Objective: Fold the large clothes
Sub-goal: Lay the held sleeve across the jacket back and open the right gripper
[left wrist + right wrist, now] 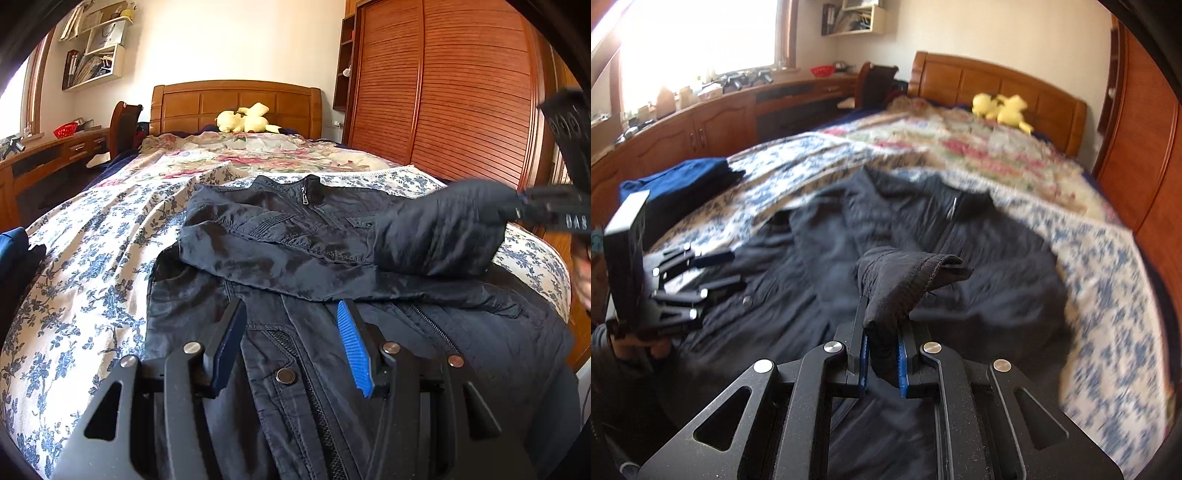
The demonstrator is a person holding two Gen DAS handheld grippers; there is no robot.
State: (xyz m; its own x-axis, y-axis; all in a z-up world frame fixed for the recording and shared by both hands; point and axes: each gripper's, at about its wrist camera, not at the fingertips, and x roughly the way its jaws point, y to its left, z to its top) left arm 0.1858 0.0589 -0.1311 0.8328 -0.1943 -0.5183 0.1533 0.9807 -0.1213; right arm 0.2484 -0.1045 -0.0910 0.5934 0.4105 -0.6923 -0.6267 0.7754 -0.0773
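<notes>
Carrying that sleeve cuff (905, 280) across the chest, your right tool (882, 354) has it pinched tight; lay it flat over the zip before letting go. Your left tool (291, 350) hovers half open and empty above the front placket. The black jacket (332, 258) lies face up on the floral bed (92, 258), crinkled, the other sleeve already folded across.

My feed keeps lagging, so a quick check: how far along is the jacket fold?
Done: the jacket lies zipped, front up, on the bed, one sleeve already folded across its chest. In hand: the right tongs are shut on the other sleeve's cuff, carrying it over the jacket. The left tongs hover open above the front, holding nothing. Left: lay that sleeve down, then fold the body.
</notes>
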